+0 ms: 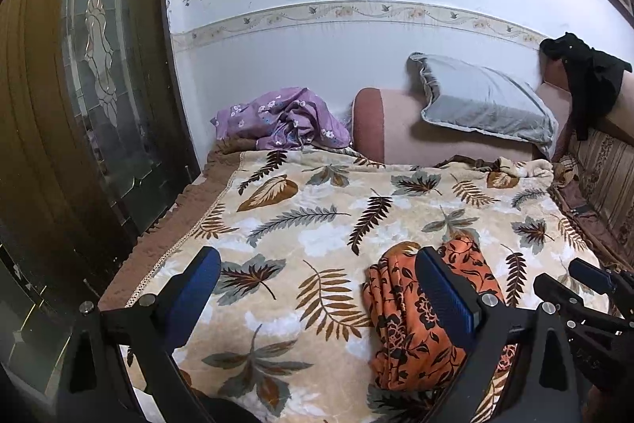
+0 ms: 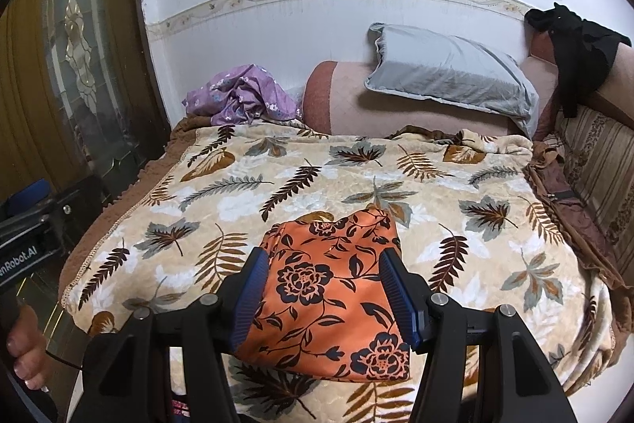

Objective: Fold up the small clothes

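Note:
An orange cloth with black flowers [image 2: 333, 288] lies folded on the leaf-patterned blanket [image 2: 277, 185] near the bed's front edge. My right gripper [image 2: 323, 264] is open above it, one blue finger on each side, not touching it as far as I can see. In the left wrist view the same orange cloth [image 1: 400, 320] lies to the right. My left gripper [image 1: 317, 264] is open and empty over the blanket [image 1: 309, 217], its right finger in front of the cloth's edge. A crumpled purple flowered garment [image 1: 277, 117] lies at the bed's far left corner, also in the right wrist view [image 2: 241, 96].
A grey pillow [image 2: 451, 70] leans on a pink bolster [image 2: 396, 113] at the wall. A black garment [image 2: 578, 54] hangs over the sofa arm at the right. A dark wooden door [image 1: 79, 86] stands to the left. The right gripper's body [image 1: 586, 304] shows at the left view's right edge.

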A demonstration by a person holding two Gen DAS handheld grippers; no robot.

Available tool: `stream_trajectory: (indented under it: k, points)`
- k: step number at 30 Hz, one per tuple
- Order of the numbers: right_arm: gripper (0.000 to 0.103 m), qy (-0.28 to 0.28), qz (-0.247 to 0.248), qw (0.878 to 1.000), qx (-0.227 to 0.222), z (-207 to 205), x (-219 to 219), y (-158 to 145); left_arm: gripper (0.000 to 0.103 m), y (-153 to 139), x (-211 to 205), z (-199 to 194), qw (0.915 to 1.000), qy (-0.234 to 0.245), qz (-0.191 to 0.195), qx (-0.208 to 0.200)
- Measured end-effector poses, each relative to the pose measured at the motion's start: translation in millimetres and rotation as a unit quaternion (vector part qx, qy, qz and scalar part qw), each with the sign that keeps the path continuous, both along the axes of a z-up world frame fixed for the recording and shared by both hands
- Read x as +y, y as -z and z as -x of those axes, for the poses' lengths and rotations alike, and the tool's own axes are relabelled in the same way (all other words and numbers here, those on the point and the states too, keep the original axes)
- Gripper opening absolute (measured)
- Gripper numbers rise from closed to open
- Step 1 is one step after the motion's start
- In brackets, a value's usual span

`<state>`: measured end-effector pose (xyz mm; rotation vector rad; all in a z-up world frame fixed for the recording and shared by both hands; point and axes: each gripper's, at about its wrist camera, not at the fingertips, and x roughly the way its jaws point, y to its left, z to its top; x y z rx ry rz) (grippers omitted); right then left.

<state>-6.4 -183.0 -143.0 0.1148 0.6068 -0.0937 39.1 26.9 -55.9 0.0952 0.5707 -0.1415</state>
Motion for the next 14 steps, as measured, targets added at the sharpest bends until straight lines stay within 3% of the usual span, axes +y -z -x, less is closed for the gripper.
stream_trajectory:
  k: [10, 14]
  points:
    - [0.062, -0.008, -0.011, 1.0, 0.013, -35.8, -19.3, 13.7, 0.098, 11.2, -10.6, -28.5, 0.9998, -0.006, 0.004, 0.019]
    - [0.062, 0.003, -0.02, 1.0, -0.001, -57.8, -57.8, 28.6, 0.098, 20.2, -14.4, -48.5, 0.9994, -0.018, 0.015, 0.024]
